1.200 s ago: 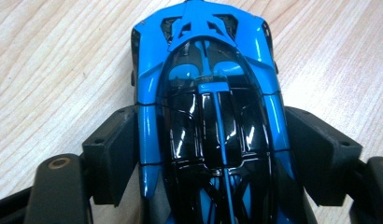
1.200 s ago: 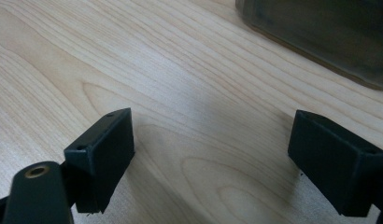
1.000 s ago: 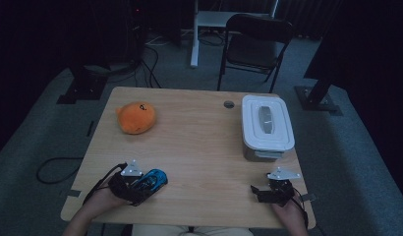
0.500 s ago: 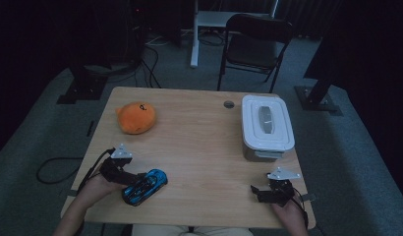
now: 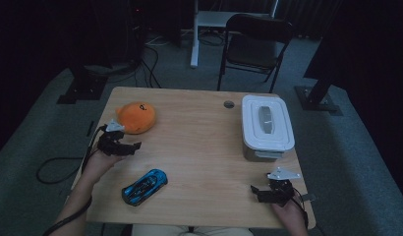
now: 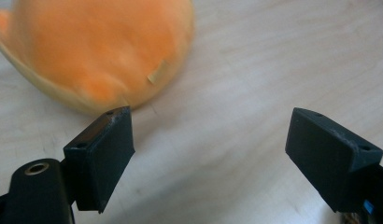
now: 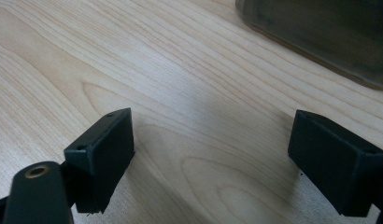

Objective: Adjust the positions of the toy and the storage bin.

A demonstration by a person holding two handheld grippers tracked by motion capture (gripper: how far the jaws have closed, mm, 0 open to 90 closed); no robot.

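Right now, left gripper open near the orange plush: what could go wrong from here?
1. The left gripper is open with the orange plush off toward one of its fingers, not centred. Closing as is would likely pinch an edge or push it away.
2. The blue toy car lies close to the person's left forearm; pulling back could knock it.
3. The plush is soft; a shallow grip may slip.

We see the orange plush toy (image 6: 101, 51) blurred and cut by the top edge; the container (image 7: 320, 37) is cut too.
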